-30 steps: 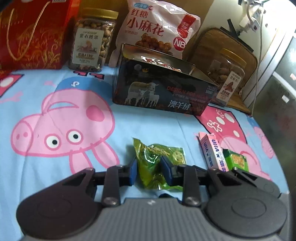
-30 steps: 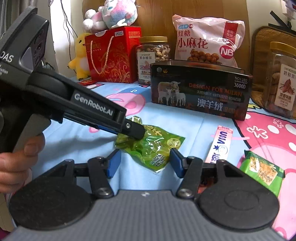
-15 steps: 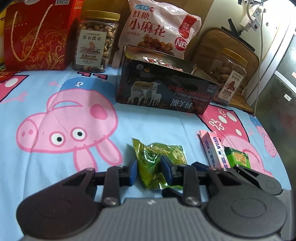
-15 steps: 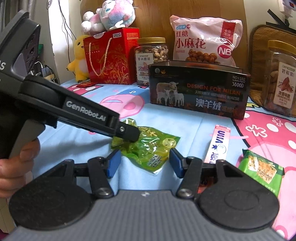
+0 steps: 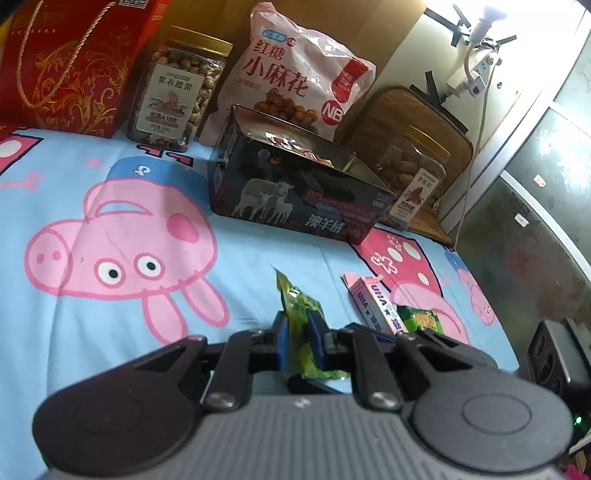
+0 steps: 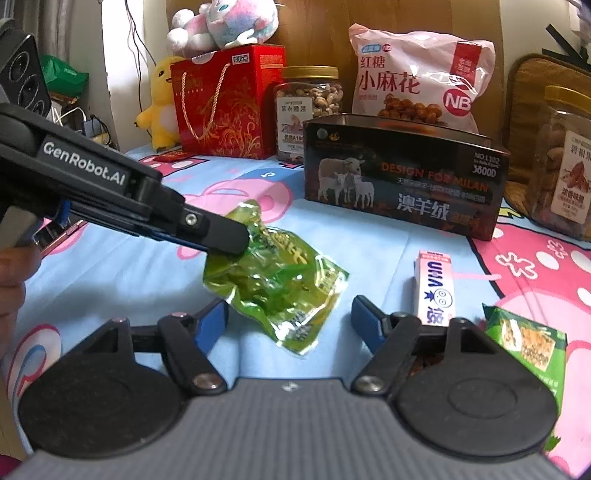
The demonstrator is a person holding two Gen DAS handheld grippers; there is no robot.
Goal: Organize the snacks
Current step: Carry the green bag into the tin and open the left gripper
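My left gripper [image 5: 298, 341] is shut on a green snack packet [image 5: 301, 314] and holds it on edge just above the blue cloth. In the right wrist view the packet [image 6: 280, 284] hangs tilted from the left gripper's fingers [image 6: 221, 236]. My right gripper [image 6: 288, 323] is open and empty, its jaws on either side of the packet's lower end. An open dark tin box [image 6: 402, 177] stands behind; it also shows in the left wrist view [image 5: 295, 192]. A pink UHA candy box [image 6: 436, 284] and a small green packet [image 6: 528, 339] lie to the right.
At the back stand a red gift bag [image 6: 229, 99], a nut jar [image 6: 310, 107], a pink bag of twists [image 6: 417, 81] and a second jar [image 6: 565, 162]. Plush toys [image 6: 221, 22] sit on the gift bag. The bed's right edge drops off by a cabinet [image 5: 535, 221].
My left gripper has closed tighter on the green packet and lifted and turned it on edge. The right gripper has moved closer, still open.
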